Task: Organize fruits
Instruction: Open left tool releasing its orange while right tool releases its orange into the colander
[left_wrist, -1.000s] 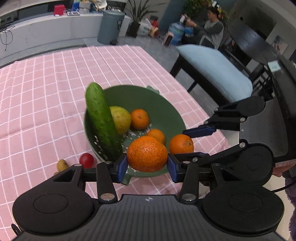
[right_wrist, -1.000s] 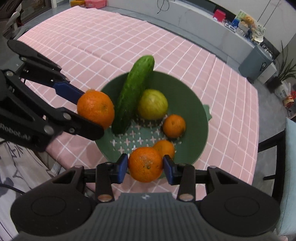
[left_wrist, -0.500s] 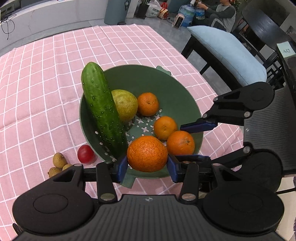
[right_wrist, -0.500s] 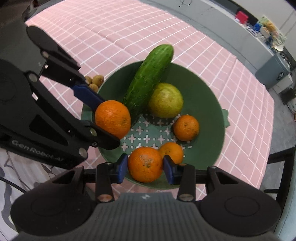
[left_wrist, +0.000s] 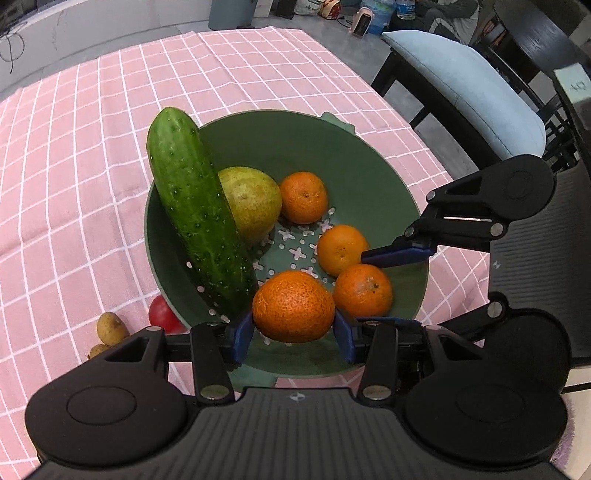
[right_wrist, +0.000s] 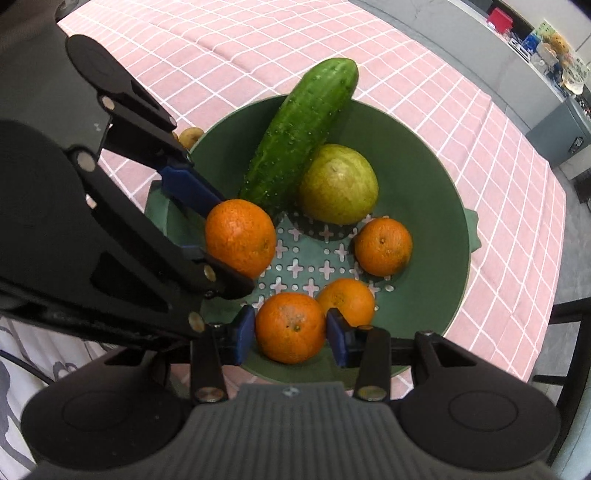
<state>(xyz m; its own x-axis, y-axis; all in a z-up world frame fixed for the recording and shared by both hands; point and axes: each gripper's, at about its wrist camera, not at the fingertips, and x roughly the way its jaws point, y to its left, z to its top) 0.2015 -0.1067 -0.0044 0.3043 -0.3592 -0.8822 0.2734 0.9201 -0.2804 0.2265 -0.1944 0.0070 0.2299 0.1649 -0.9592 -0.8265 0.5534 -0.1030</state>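
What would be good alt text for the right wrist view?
The right gripper holds an orange over a green bowl containing a cucumber, a pear and two loose oranges. On the left, the left gripper holds a bigger orange above the bowl.

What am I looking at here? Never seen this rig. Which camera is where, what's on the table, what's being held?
No robot arm: a person carries a handheld two-finger gripper in each hand, with a fisheye camera on each looking forward along its fingers. One picture is from the left gripper, the other from the right gripper; each also shows the other gripper from the side.

On the pink checked tablecloth sits a green colander bowl. In it lie a cucumber leaning over the rim, a pear and two loose oranges. Beside the bowl lie a small red fruit and small brownish fruits.

Each gripper's blue fingers clamp one orange over the bowl: the left orange, the right orange.
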